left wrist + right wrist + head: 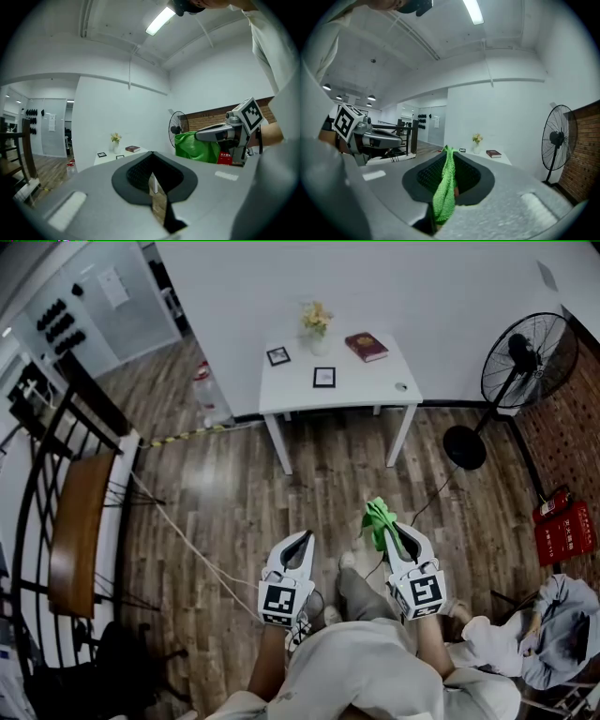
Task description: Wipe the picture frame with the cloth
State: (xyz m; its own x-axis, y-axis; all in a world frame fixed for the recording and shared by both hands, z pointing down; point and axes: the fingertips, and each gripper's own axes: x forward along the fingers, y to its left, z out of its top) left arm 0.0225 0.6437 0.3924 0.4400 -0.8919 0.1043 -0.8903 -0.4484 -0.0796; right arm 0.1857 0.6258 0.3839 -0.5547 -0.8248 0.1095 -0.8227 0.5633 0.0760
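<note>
1. The right tongs [391, 527] pinch the green cloth [378, 517], which is bunched at their tips.
2. The left tongs [304, 537] are pressed together and hold nothing.
3. Both hover over the wooden floor [234, 488], well apart from the white desk [375, 385].
4. The picture frame [324, 377] stands on the desk, near a second frame [278, 356]. No wiping looks begun, so the approach and the wipe both remain.

Person standing, both forearms bent in at waist height, left forearm [269, 664] bare. Left tongs [303, 538] and right tongs [390, 527] held side by side, apart, both pointing forward and roughly level. Left tongs' jaws are together with nothing between them. Right tongs' jaws are clamped on a green cloth [446, 187], which sticks out past the tips and hangs down.
</note>
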